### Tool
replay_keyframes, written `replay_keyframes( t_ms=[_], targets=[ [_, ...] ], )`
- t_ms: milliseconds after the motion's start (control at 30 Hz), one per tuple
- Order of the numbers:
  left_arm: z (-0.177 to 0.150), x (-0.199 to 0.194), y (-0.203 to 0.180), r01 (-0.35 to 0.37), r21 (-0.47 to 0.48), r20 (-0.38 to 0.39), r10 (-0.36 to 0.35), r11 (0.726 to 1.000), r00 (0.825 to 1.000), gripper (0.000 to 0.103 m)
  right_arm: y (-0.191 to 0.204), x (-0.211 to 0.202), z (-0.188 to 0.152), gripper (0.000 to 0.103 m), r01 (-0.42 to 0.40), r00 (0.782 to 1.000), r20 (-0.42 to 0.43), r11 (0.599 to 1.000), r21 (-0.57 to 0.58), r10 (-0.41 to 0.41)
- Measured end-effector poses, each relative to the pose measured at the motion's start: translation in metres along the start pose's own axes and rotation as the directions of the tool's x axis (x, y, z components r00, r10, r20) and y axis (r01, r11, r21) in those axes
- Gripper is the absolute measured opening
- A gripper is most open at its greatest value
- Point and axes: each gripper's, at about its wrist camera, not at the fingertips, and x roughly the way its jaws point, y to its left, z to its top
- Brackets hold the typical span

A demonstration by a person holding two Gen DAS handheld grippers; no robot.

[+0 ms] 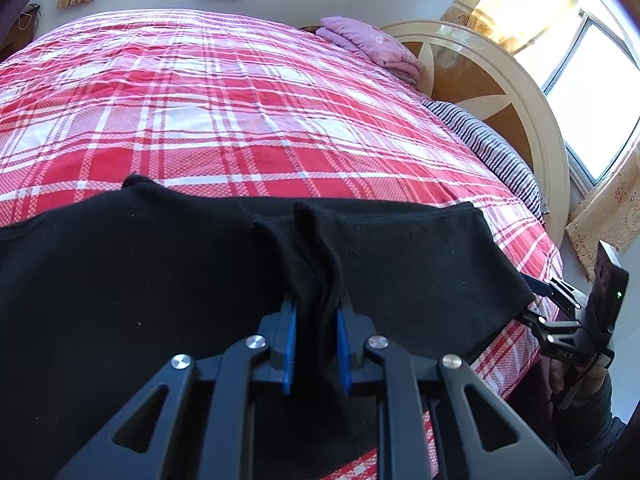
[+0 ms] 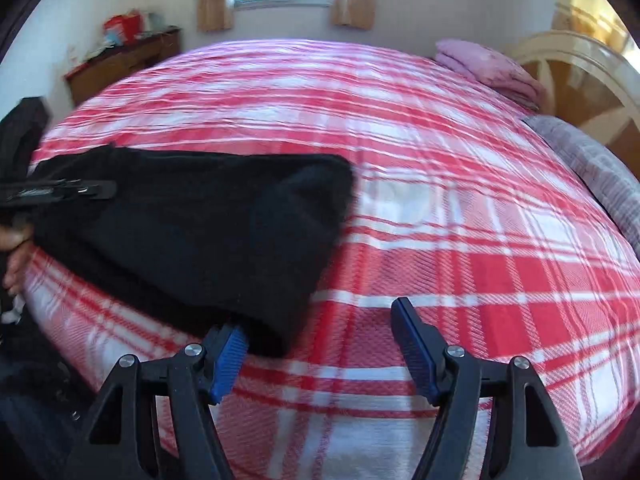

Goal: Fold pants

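Black pants (image 1: 160, 272) lie across the near edge of the red plaid bed (image 1: 240, 100). My left gripper (image 1: 316, 320) is shut on a bunched fold of the pants, which rises between its blue pads. In the right wrist view the pants (image 2: 192, 220) lie at the left. My right gripper (image 2: 320, 328) is open, its left finger (image 2: 228, 352) against the pants' near corner, nothing between its fingers. The right gripper also shows in the left wrist view (image 1: 536, 304) at the pants' right corner. The left gripper shows at the far left of the right wrist view (image 2: 112, 190).
A folded pink blanket (image 1: 372, 44) and a striped pillow (image 1: 492, 148) lie by the round headboard (image 1: 500, 80) at the right. A wooden cabinet (image 2: 120, 64) with clutter stands at the far left wall. Windows with curtains sit behind and to the right.
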Motion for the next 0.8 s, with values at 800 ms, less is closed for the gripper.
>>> replay_keyframes(
  t_ms=[800],
  targets=[
    [-0.008, -0.007, 0.006, 0.01, -0.006, 0.03, -0.009, 1.0, 0.999, 0.022, 0.035, -0.037, 0.011, 0.073, -0.299, 0.95, 0.074, 0.951, -0.075, 0.304]
  ],
)
